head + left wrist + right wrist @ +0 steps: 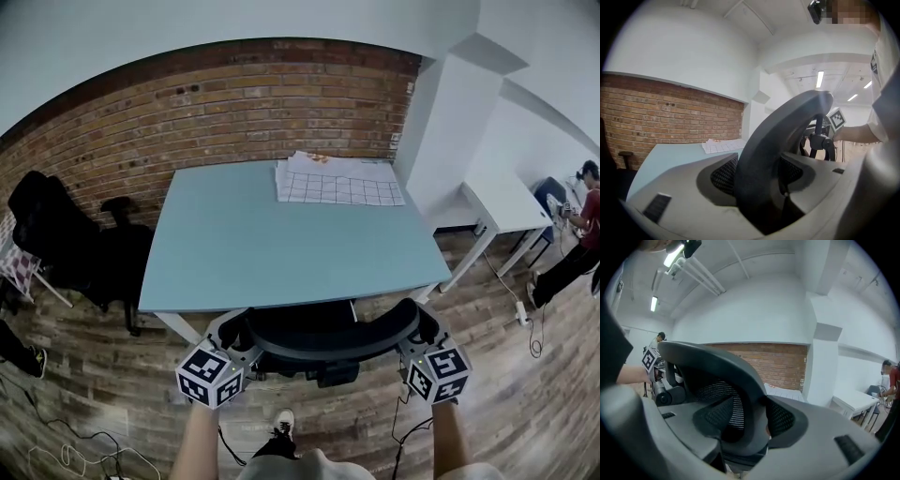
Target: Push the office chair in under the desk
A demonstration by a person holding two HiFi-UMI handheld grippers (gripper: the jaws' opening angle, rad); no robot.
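A black office chair (328, 337) stands at the near edge of the light blue desk (281, 244), its seat partly under the top and its curved mesh backrest toward me. My left gripper (234, 330) grips the left end of the backrest's top frame. My right gripper (420, 328) grips the right end. In the left gripper view the dark frame (778, 154) fills the gap between the grey jaws of the left gripper (780, 187). In the right gripper view the frame (722, 371) sits likewise inside the right gripper (745, 427). The chair's base is hidden.
A stack of papers (337, 180) lies at the desk's far right, against a brick wall (216, 112). Another black chair (66, 244) stands to the left. A white desk (506, 202) and a person (581, 225) are at the right. Cables (520, 314) trail over the wood floor.
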